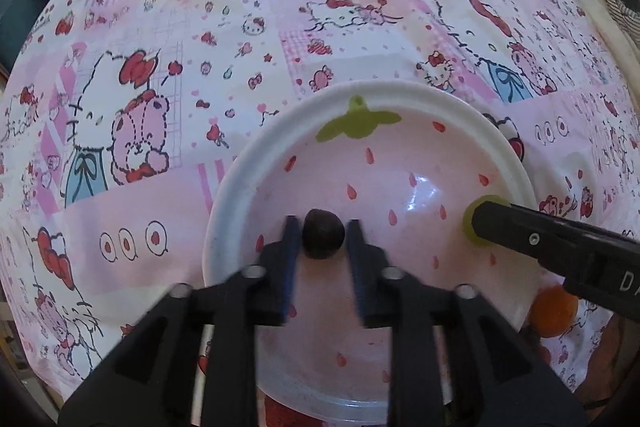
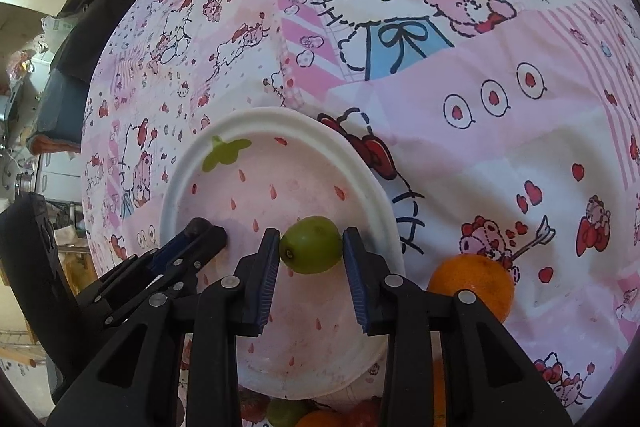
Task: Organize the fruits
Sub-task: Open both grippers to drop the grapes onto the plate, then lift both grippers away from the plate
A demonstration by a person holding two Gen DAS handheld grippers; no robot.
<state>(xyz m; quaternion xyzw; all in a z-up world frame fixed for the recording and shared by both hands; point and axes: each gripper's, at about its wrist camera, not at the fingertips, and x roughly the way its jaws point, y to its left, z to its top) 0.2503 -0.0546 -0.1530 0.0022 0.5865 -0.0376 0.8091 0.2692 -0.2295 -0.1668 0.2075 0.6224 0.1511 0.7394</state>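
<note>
A pink strawberry-pattern plate (image 1: 304,131) with a white rim lies on the patterned cloth; it also shows in the right wrist view (image 2: 280,119). My left gripper (image 1: 323,227) is open over the plate, its jaws either side of a small dark brown fruit (image 1: 323,235) without touching it. My right gripper (image 2: 311,245) is shut on a green fruit (image 2: 311,245) above the plate's right side; in the left wrist view that fruit (image 1: 470,215) peeks out at the right gripper's tip. An orange (image 2: 472,285) lies on the cloth right of the plate.
The Hello Kitty cloth (image 2: 500,155) covers the whole surface. More fruit, red, green and orange (image 2: 316,415), lies at the near edge below the plate. Dark furniture and clutter (image 2: 60,75) stand past the cloth's left edge.
</note>
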